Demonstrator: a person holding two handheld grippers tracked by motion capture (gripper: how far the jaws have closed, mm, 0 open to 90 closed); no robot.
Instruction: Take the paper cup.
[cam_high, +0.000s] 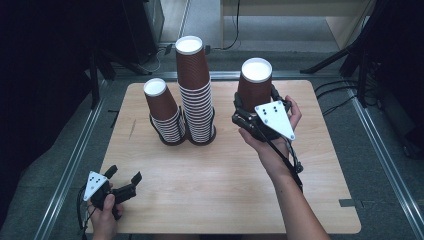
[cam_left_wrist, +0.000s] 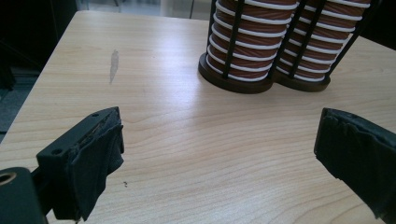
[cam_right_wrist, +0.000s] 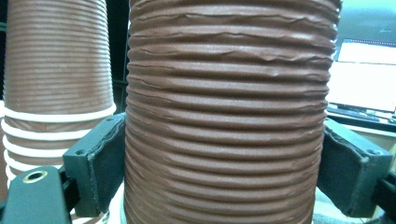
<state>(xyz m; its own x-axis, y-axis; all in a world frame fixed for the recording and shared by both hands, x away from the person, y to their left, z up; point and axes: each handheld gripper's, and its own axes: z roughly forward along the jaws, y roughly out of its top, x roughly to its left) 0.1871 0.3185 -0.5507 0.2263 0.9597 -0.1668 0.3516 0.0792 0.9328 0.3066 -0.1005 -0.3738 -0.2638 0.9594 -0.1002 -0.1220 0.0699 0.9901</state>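
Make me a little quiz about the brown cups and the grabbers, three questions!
1. True or false: the right hand-held gripper is shut on an upside-down brown cup.
2. Which stack in the black holder is taller: A the left stack, or B the right stack?
3. Fill in: the left hand-held gripper has its jaws ____ over the table.

Key: 1 true. 2 B. 3 open.
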